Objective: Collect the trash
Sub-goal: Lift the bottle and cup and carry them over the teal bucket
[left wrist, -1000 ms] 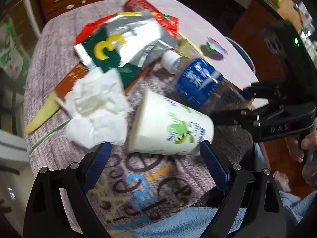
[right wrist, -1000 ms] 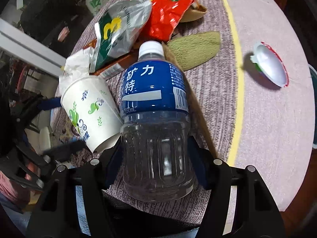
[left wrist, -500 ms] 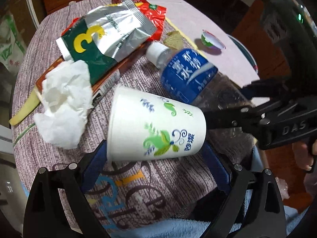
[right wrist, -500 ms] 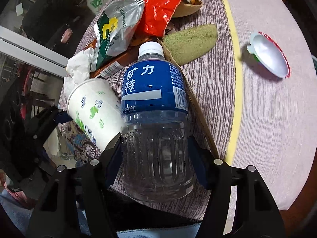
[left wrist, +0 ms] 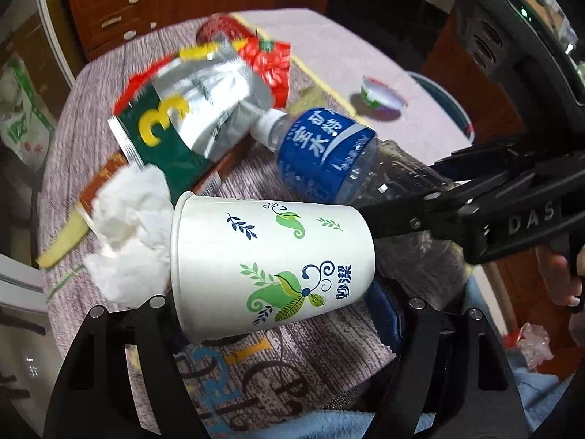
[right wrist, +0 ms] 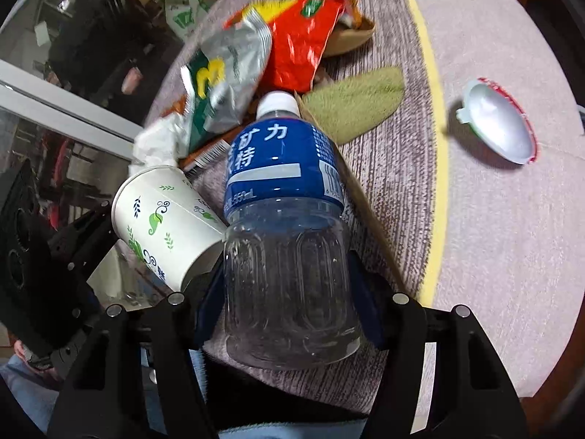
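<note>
My left gripper (left wrist: 278, 314) is shut on a white paper cup (left wrist: 270, 263) with green leaf print, held on its side above the table's near edge. My right gripper (right wrist: 287, 292) is shut on a clear plastic bottle (right wrist: 285, 226) with a blue label and white cap. The cup shows in the right wrist view (right wrist: 164, 219), touching the bottle's left side. The bottle shows in the left wrist view (left wrist: 329, 161) just behind the cup. Other trash lies beyond: a crumpled white tissue (left wrist: 128, 234), a silver-green wrapper (left wrist: 197, 109) and a red wrapper (left wrist: 270, 62).
A round table with a grey-mauve cloth (right wrist: 493, 237) holds a foil lid (right wrist: 501, 124) at the right and a green leaf-shaped scrap (right wrist: 358, 102). Wooden drawers (left wrist: 120, 11) stand behind the table. Blue fabric (left wrist: 329, 424) lies below the near edge.
My left gripper has closed on the paper cup and lifted it off the table toward me. The right gripper has drawn the bottle back slightly; the cup now touches it.
</note>
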`<state>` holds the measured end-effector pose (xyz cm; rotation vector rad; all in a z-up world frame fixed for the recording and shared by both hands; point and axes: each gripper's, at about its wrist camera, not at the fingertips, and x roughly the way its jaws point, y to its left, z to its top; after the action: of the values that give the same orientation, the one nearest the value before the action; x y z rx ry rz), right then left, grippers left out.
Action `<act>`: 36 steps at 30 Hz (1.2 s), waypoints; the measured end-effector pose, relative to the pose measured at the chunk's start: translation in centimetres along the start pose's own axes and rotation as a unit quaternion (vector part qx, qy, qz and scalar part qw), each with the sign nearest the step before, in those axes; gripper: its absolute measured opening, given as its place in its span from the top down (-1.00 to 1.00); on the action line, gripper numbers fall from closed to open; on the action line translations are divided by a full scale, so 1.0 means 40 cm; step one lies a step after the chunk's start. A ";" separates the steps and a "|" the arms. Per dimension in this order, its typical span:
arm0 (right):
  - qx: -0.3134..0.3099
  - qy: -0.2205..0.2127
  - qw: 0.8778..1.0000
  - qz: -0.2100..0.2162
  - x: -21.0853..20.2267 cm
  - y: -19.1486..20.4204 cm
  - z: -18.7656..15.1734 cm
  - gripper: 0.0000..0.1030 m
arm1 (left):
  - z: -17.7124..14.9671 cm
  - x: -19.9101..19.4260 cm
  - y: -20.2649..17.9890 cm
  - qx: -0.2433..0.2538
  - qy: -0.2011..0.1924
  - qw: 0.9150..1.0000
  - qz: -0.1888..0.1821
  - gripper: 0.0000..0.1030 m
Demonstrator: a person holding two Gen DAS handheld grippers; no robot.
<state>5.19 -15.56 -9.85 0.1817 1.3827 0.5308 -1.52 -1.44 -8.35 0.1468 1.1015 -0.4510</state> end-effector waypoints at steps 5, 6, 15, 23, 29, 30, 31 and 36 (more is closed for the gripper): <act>0.014 -0.048 0.999 0.011 -0.102 -0.021 -0.007 -0.14 | 0.029 -0.033 0.008 -0.003 -0.015 1.000 -0.002 -0.49; 0.016 -0.055 0.998 0.012 -0.115 -0.019 -0.005 -0.14 | 0.038 -0.037 0.006 -0.004 -0.018 1.000 -0.005 -0.49; 0.042 -0.122 0.992 -0.009 -0.277 -0.108 -0.032 -0.14 | 0.143 -0.086 -0.056 0.025 -0.047 0.998 -0.028 -0.49; 0.114 -0.188 0.974 -0.045 -0.414 -0.301 -0.050 -0.14 | 0.304 -0.067 -0.204 0.095 -0.059 0.993 -0.048 -0.49; 0.204 -0.197 0.954 -0.095 -0.449 -0.528 -0.077 -0.14 | 0.414 0.007 -0.346 0.145 -0.050 0.986 -0.064 -0.49; 0.223 -0.192 0.950 -0.103 -0.444 -0.581 -0.082 -0.15 | 0.430 0.025 -0.367 0.152 -0.046 0.985 -0.064 -0.49; 0.237 -0.187 0.947 -0.106 -0.438 -0.618 -0.088 -0.15 | 0.444 0.043 -0.385 0.158 -0.041 0.984 -0.065 -0.49; 0.288 -0.159 0.938 -0.109 -0.376 -0.760 -0.096 -0.15 | 0.520 0.134 -0.493 0.194 -0.020 0.978 -0.078 -0.49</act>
<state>7.73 -49.58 -10.22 0.5570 1.1867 -0.1026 9.35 -27.66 -1.59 0.3942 0.9784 -0.8046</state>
